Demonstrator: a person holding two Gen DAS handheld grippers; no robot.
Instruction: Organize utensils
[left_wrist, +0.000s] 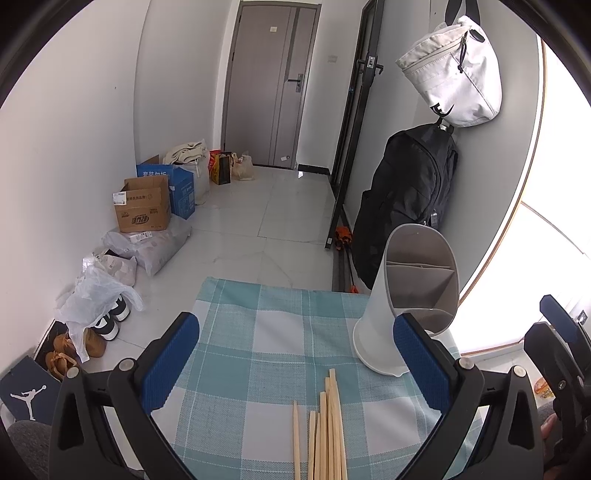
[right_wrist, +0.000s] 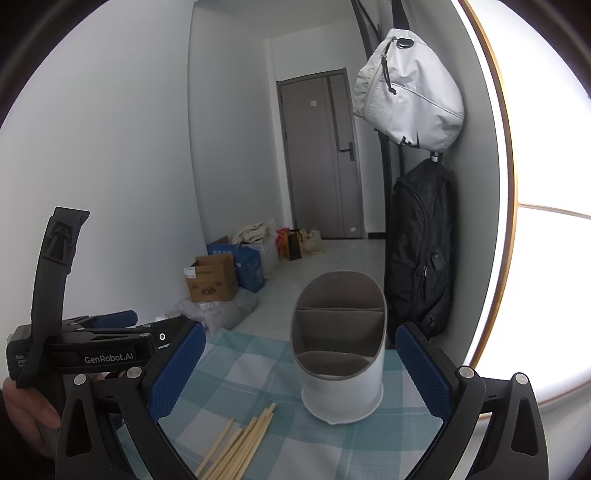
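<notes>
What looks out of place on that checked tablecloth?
The wooden chopsticks lie loose in an uneven bunch on the cloth, beside the white utensil holder, whose visible compartments look empty. Nothing seems spilled or broken.

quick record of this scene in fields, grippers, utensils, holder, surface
left gripper: jaws open, holding nothing
right gripper: jaws open, holding nothing
chopsticks: wooden, lying loose in a bunch on the cloth
utensil holder: white, upright, divided compartments, nothing visible inside
checked tablecloth: teal and white, under both items
relation: chopsticks lie apart from the holder
</notes>
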